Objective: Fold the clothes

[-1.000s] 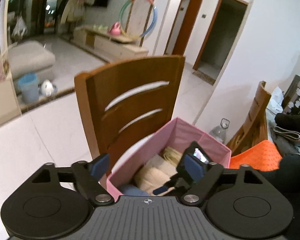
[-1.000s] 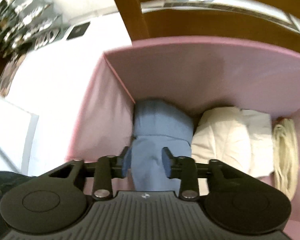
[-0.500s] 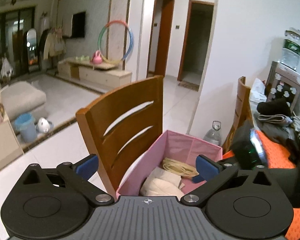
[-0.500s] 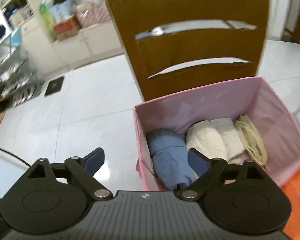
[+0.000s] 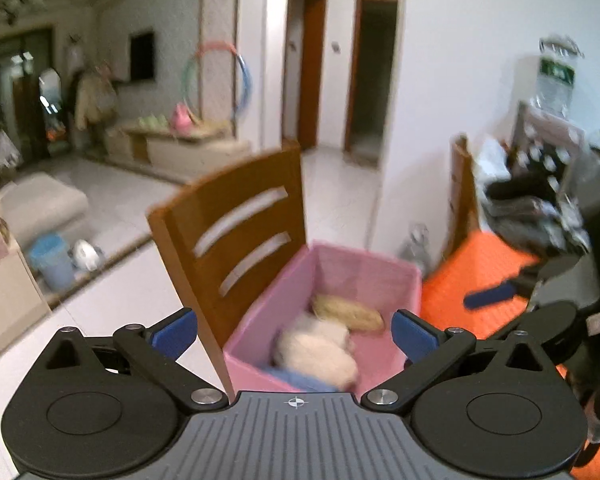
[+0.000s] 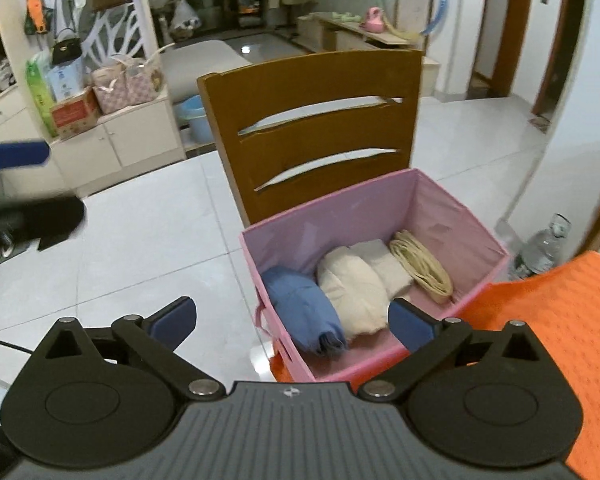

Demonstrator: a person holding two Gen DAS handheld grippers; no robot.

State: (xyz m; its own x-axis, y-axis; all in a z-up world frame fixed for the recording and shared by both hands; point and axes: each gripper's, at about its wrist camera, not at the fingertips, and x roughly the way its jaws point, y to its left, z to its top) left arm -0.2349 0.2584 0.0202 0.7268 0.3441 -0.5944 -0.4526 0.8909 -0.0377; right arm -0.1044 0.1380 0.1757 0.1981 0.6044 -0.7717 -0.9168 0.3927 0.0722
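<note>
A pink fabric box (image 6: 340, 216) stands on the orange-covered table, in front of a wooden chair back (image 6: 316, 128). In it lie a folded blue garment (image 6: 304, 308), a cream one (image 6: 352, 292) and a pale yellow one (image 6: 420, 270). My right gripper (image 6: 292, 320) is open and empty, raised above and before the box. My left gripper (image 5: 294, 330) is open and empty, also above the box (image 5: 364, 276), where the cream garment (image 5: 320, 348) and yellow one (image 5: 348, 312) show blurred.
The orange table cover (image 6: 540, 320) runs to the right. A pile of dark clothes (image 5: 532, 212) lies at the table's far end. A plastic bottle (image 6: 544, 248) stands on the floor by the box. White tiled floor (image 6: 140, 248) lies to the left.
My right gripper let go of the blue garment in the box, opened and pulled back and up. My left gripper opened wider and also drew back from the box.
</note>
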